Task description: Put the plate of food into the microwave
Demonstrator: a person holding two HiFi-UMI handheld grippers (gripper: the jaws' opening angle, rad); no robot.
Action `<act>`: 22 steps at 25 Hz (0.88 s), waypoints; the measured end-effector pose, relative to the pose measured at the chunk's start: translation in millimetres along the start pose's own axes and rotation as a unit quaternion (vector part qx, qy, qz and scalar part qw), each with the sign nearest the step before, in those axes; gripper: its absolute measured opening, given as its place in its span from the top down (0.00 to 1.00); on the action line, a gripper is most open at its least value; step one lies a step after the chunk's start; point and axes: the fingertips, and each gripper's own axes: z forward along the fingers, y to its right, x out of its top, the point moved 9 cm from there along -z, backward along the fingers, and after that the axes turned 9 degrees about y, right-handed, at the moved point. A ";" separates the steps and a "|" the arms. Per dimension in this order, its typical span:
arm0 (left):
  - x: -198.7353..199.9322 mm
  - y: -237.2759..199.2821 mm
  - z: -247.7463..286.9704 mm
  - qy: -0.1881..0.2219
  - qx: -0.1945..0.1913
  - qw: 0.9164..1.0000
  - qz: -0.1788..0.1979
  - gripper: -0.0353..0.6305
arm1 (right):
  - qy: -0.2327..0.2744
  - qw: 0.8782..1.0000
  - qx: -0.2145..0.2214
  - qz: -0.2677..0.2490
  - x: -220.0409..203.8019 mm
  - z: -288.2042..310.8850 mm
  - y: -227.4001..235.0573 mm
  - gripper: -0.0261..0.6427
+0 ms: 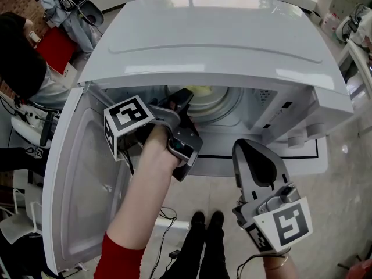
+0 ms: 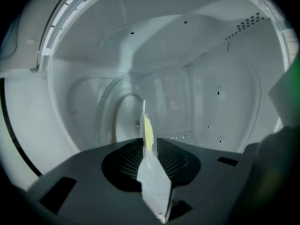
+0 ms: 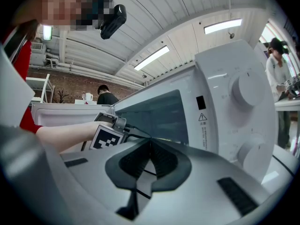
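**Head view.** The microwave [image 1: 221,45] is standing with its door [image 1: 75,173] swung wide to the left. The plate of food [image 1: 206,100] is already sitting inside the cavity, so the placing is looking essentially done. Letting go, pulling back and perhaps closing the door are remaining. The left gripper [image 1: 185,100] is reaching into the cavity, its tips at the plate's near rim. The right gripper [image 1: 250,147] is hanging outside below the opening, well apart from the plate.

**Left gripper view.** The plate is showing edge-on, its rim standing between the jaws. The jaws are sitting slightly apart and seemingly not pressing on it, though the edge-on angle is making this hard to confirm.

**Right gripper view.** The jaws are meeting at the tips, clenched on nothing, and are pointing toward the microwave's front.
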 end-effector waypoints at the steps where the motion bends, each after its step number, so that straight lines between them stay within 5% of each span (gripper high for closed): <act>1: 1.3 1.5 0.1 0.001 0.006 1.000 0.015 0.81 | 0.008 1.000 0.002 0.006 1.9 1.2 -0.6 0.94; 5: 5.5 7.0 -0.2 0.000 0.034 0.993 0.116 0.80 | -0.014 1.000 -0.003 -0.010 0.0 -1.4 2.9 0.94; 12: 9.3 8.7 -1.5 0.008 0.051 0.967 0.250 0.80 | -0.013 1.000 0.004 -0.015 0.9 3.9 3.5 0.94; 22: 9.2 15.5 4.5 -0.014 0.086 0.898 0.432 0.76 | -0.008 1.000 0.012 -0.020 4.5 11.5 4.6 0.94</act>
